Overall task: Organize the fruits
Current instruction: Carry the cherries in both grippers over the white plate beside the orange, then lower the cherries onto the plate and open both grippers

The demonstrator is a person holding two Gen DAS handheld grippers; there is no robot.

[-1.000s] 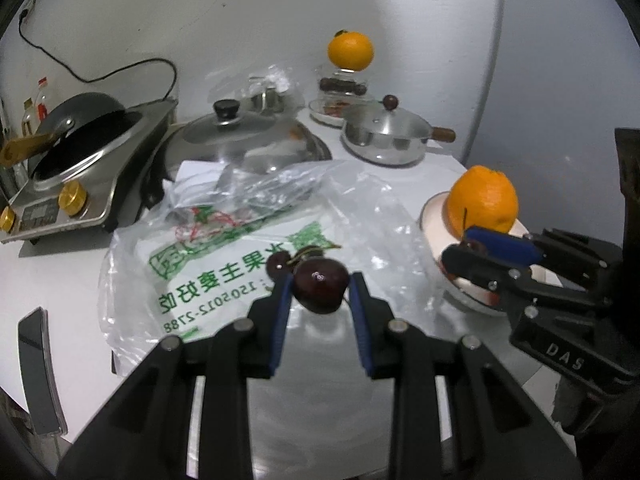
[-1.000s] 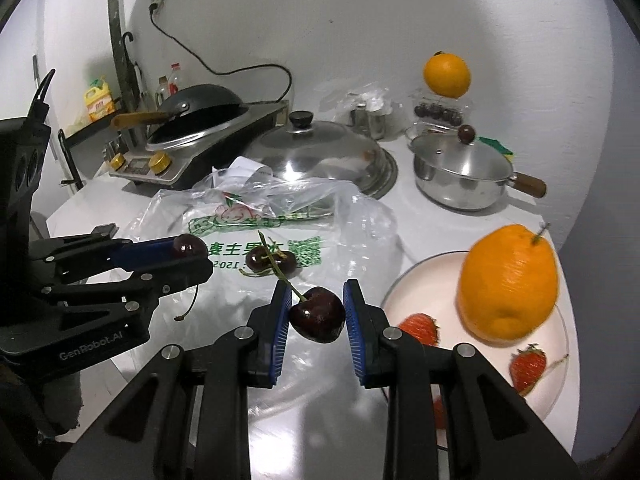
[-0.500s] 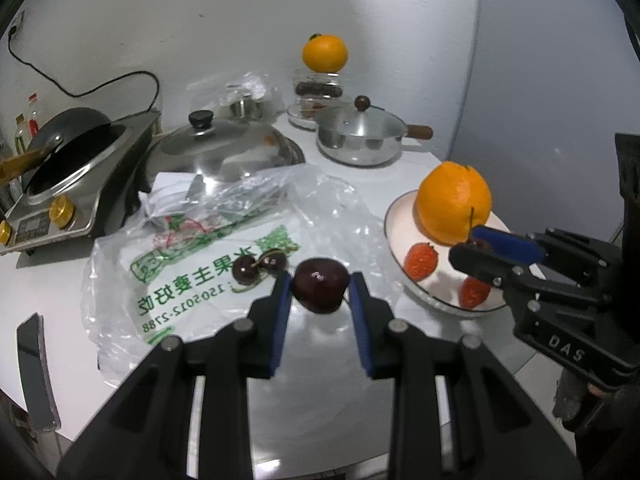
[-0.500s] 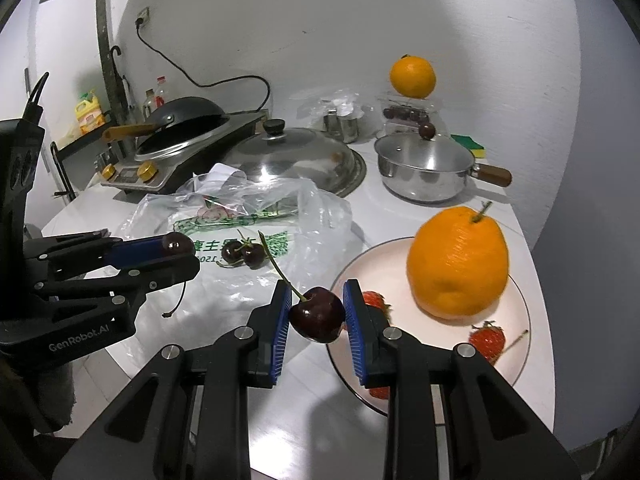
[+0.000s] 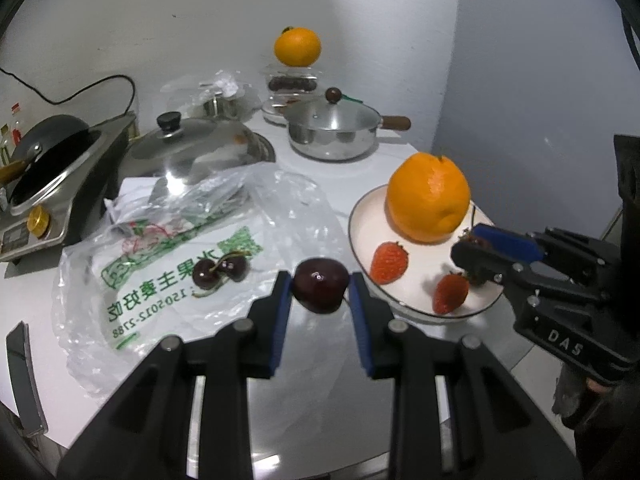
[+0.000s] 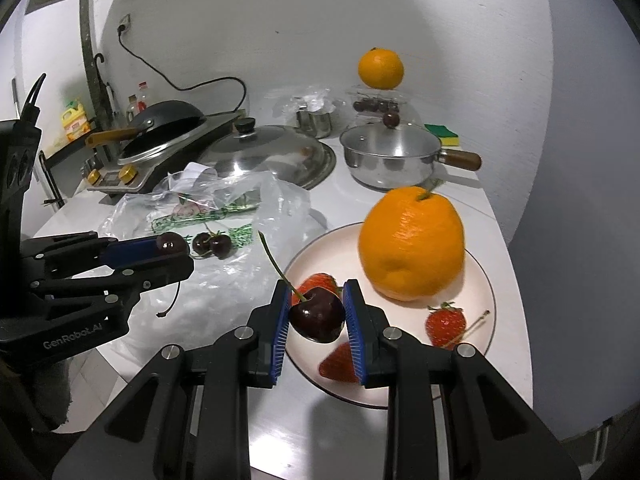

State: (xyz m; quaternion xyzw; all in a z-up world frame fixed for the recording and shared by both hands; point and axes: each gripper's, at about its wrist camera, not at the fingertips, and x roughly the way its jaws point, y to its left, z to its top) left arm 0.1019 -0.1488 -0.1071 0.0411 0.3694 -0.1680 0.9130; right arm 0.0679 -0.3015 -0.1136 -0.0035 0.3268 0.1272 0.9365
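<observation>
In the left wrist view, the left gripper is clamped on a dark red round cherry, held above the white tabletop just left of the round cream plate with a thin dark rim. On that plate sit one large orange and two red strawberries visible here, one near the plate's left edge and one toward its front. Left of the plate, on the crumpled clear plastic bag with green print, lie two more dark cherries joined at the stems. The right gripper enters from the right over the plate, closed on something dark that is hard to make out here. In the right wrist view, the right gripper is pinched on a second dark cherry with a long green stem, hanging over the plate's near-left part, above the strawberries; three strawberries show here. The left gripper is left of the plate with its cherry. A second orange rests on a clear container behind the plate, beyond a lidded steel saucepan. I judge the risks to be these: a smooth round cherry may squirt from the pads or roll off the shallow plate on release, the two grippers may collide over the plate, and a hard squeeze may bruise the fruit.
</observation>
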